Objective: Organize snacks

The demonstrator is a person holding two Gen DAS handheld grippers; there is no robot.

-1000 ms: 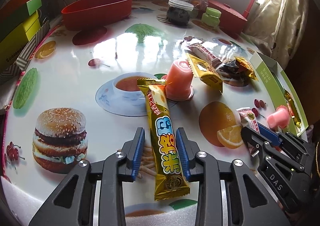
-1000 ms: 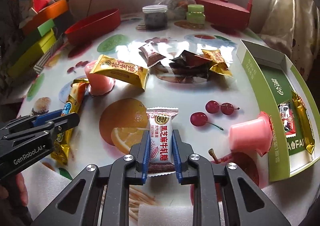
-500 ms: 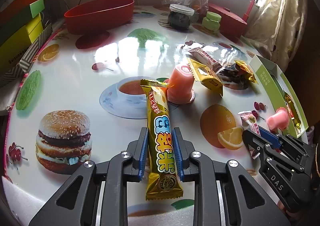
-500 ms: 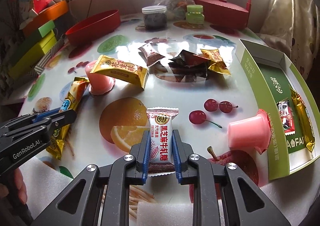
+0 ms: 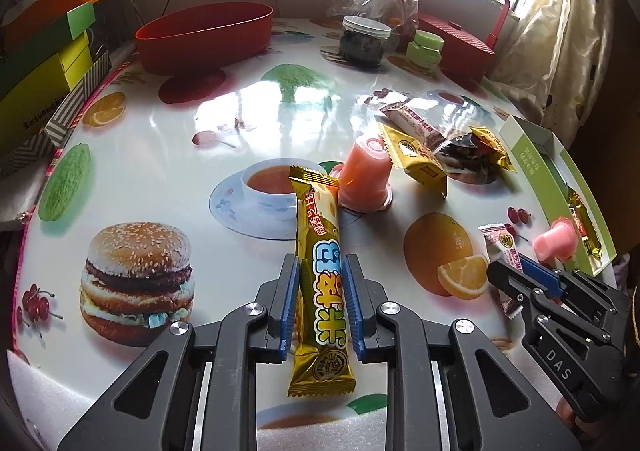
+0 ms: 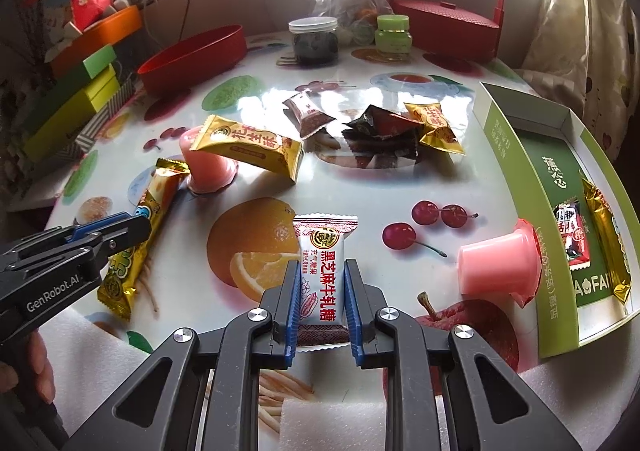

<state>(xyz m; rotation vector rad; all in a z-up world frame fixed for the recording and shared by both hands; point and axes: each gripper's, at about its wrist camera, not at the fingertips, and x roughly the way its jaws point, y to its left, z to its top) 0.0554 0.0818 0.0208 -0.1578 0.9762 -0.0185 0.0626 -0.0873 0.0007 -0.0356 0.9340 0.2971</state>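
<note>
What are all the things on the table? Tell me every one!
long snack bar: 1, gold, in left gripper
candy packet: 1, white and red, in right gripper
jelly cups: 2, pink, one beside green box, one mid-table
snack packets: several, gold, brown and dark, table centre
green box: 1, right edge, holds snacks
red tub: 1, far left
jars: 2, far side
red basket: 1, far right
left gripper: 1, black, shut
right gripper: 1, black, shut
</note>
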